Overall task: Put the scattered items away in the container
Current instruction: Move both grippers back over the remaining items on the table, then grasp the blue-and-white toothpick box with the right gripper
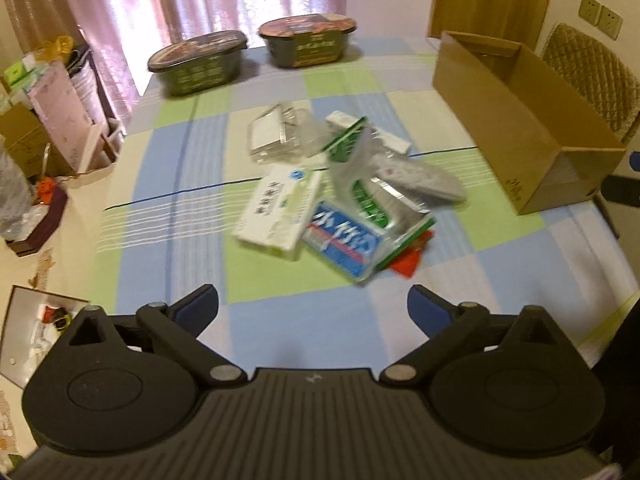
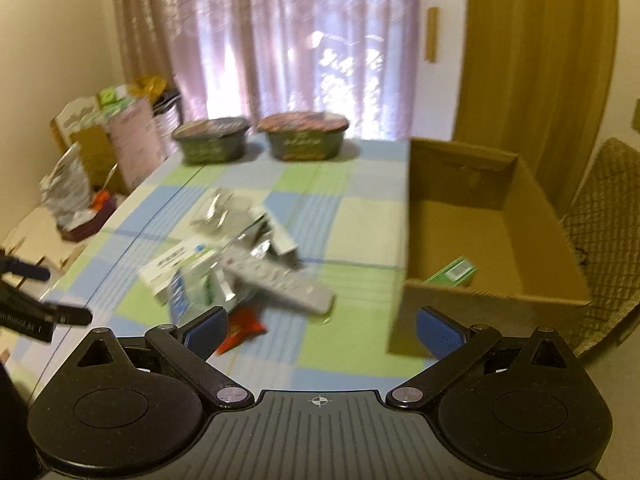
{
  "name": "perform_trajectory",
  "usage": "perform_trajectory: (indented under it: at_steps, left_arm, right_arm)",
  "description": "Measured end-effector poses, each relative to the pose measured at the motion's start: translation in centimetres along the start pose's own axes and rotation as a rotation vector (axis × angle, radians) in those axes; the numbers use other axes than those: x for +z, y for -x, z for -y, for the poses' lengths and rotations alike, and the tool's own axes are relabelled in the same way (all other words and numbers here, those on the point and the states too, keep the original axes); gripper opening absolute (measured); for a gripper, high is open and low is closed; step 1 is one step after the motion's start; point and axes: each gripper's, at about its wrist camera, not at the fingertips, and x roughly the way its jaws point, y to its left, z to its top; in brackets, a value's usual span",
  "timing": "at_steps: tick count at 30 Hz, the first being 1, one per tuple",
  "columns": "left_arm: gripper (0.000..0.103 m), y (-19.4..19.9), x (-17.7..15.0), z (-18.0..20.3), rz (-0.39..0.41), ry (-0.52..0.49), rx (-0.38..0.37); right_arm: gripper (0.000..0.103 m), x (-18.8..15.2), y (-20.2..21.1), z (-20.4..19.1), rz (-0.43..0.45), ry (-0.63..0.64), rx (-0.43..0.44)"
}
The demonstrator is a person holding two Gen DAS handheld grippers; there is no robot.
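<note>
- the left gripper [image 1: 313, 308] hangs above the near edge of the checked tablecloth [image 1: 168, 184], jaws spread wide and holding nothing; the heap of items lies ahead of it, well apart from its fingers.
- the right gripper [image 2: 320, 330] is likewise spread and empty, raised over the near end of the table between the heap and the cardboard box [image 2: 532, 208].
- nearest the left gripper lies a blue-and-white packet [image 1: 344, 242], overlapping a white carton [image 1: 280, 210] and resting on a red wrapper [image 1: 414, 258]. closing on one risks dragging its neighbours along, or pinching two at once.
- a foil pouch with green print [image 1: 370, 196] stands crumpled in the middle of the heap. i judge it slippery and springy; a shallow pinch could slide off.
- a grey remote control [image 2: 280, 276] lies across the heap's right side, half under the foil. lifting anything below it could tip it toward the table edge.
- behind these sits clear plastic packaging [image 1: 276, 136], hard to read; where its edges lie i cannot tell.
- the box stands open on the right side of the table with one green packet [image 2: 454, 272] already inside. its near wall is tall, so a low carry could strike the rim and shove the box.
- two lidded green tubs [image 1: 200, 62] stand at the far end, apart from the heap.
- both views are blurred, which suggests motion; a hurried reach could scatter the heap.
</note>
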Motion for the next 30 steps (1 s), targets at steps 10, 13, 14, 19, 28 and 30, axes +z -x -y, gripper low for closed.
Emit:
perform_trajectory:
  at_steps: [10,13,14,19,28,30]
  left_arm:
    - [0.102,-0.1,-0.9,-2.6,-0.011,0.005,0.019]
    - [0.102,-0.4,-1.0,-3.1,-0.011,-0.005,0.008]
    - [0.102,-0.6,-1.0,-3.2,-0.012,-0.011,0.007]
    - [0.102,-1.9,-0.9,-3.8,-0.024,-0.045,-0.017]
    - [0.102,-4.7,-0.3,-5.9,-0.042,-0.124,-0.048]
    - [0.102,-5.4,-0.1,-6.5,-0.046,-0.134,-0.051]
  right_arm:
    - [0.103,-0.8,-1.4,-5.1,-0.046,0.144,0.051]
    - [0.103,-0.9,-2.3,-6.5,-0.056,0.185,0.064]
    - [0.103,-0.9,-2.6,-6.9,-0.062,0.194,0.069]
    - [0.103,-0.9,-4.6,-9.1,-0.069,0.267,0.083]
    - [0.103,-1.8,-9.6,-13.3,-0.091,0.432,0.091]
    - [0.1,-2.0,-11.0,-14.2,-0.1,0.462,0.094]
